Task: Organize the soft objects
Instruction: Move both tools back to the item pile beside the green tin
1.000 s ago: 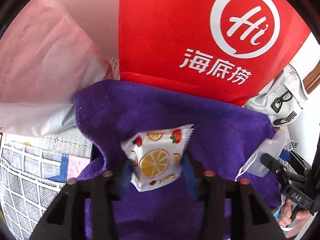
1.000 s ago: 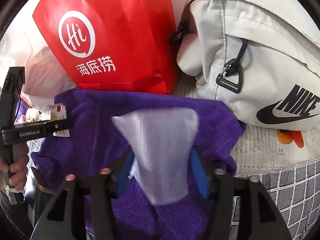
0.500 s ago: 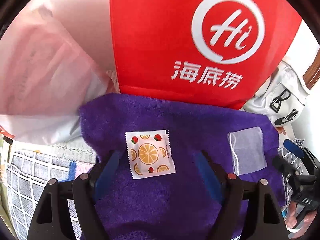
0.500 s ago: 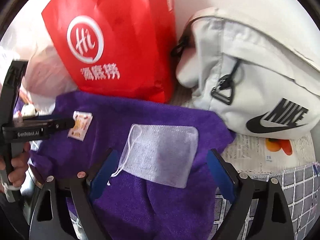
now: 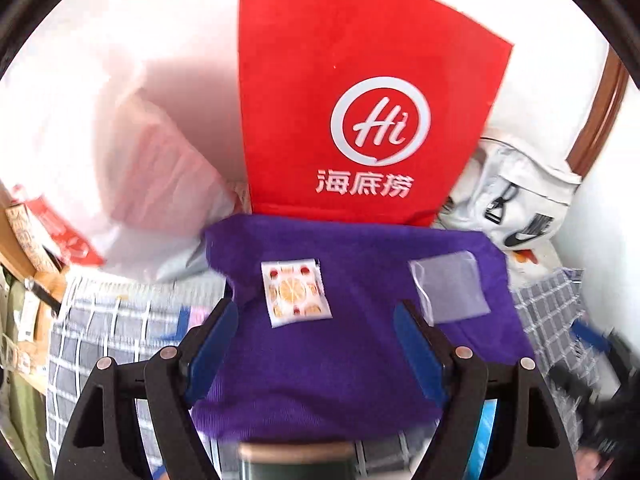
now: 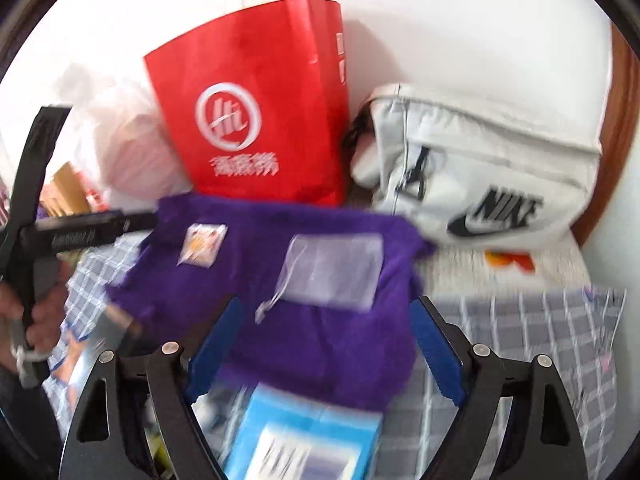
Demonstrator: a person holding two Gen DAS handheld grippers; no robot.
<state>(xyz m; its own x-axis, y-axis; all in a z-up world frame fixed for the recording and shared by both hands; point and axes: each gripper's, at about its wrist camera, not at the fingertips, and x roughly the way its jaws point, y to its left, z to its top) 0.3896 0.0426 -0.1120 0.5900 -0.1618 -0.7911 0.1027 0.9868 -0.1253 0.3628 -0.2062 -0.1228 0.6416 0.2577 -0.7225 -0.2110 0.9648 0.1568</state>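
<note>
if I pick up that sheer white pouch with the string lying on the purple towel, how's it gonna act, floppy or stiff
Probably floppy: the pouch is thin and see-through, with the towel showing through it. Likely very light, since it lies flat and looks empty. Its loose string may dangle and snag.

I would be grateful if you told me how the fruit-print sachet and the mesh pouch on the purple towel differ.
The sachet is opaque white with printed orange slices and strawberries; the pouch is plain, sheer and greyish. The sachet has crimped sealed edges; the pouch has a white drawstring trailing from one corner. The sachet looks smaller than the pouch. Both lie flat on the towel, apart from each other, with neither in a gripper.
</note>
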